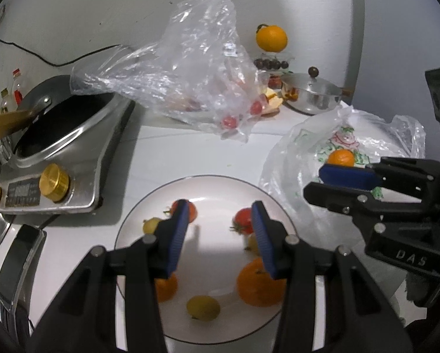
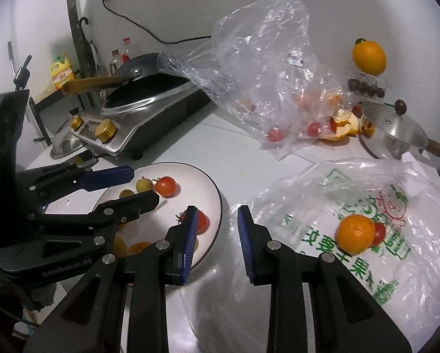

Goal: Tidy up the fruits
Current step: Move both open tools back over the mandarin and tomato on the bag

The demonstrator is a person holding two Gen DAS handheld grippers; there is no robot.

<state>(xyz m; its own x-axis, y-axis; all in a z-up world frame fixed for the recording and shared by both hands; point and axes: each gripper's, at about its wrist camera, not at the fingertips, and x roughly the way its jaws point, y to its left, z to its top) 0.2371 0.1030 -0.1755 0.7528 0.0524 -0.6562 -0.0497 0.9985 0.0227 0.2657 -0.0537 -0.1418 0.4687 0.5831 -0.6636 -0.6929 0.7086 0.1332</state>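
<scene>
A white plate (image 1: 208, 185) holds oranges (image 1: 259, 286), tomatoes (image 1: 243, 217) and small yellow fruits (image 1: 203, 307). My left gripper (image 1: 220, 217) is open and empty, hovering over the plate. My right gripper (image 2: 217, 223) is open and empty, between the plate's rim (image 2: 217, 194) and a printed plastic bag (image 2: 352, 206). On that bag lie an orange (image 2: 356, 234) and a tomato (image 2: 380, 233). The right gripper also shows in the left wrist view (image 1: 317, 181), and the left gripper shows in the right wrist view (image 2: 140, 185).
A crumpled clear bag (image 1: 190, 73) with tomatoes lies at the back. An induction cooker with a black pan (image 1: 64, 126) stands left. A steel pot (image 1: 311, 94), orange peels (image 2: 342, 126) and a fruit stand with an orange (image 1: 271, 38) are back right.
</scene>
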